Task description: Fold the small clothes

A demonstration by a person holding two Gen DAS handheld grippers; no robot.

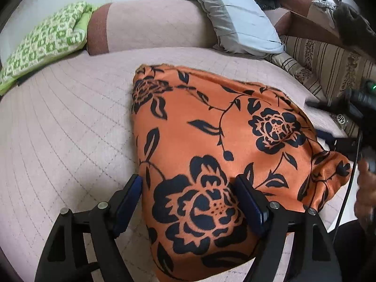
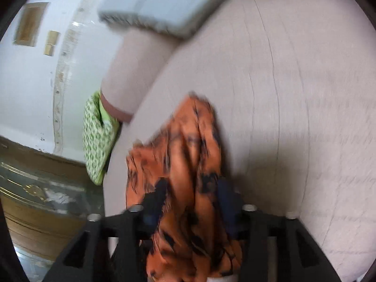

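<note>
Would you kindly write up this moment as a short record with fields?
surface: pinkish quilted sofa seat
garment: orange cloth with black flowers, lying bunched on the seat
left tool: open, pads either side of the cloth's near part, not pressing
right tool: cloth bunched between its pads; picture blurred, grip unclear
nearby: green patterned cushion, pale blue pillow
fold: not yet neat

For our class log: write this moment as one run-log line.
cloth: on sofa | left gripper: open, straddling cloth | right gripper: cloth bunched between fingers, grip unclear
</note>
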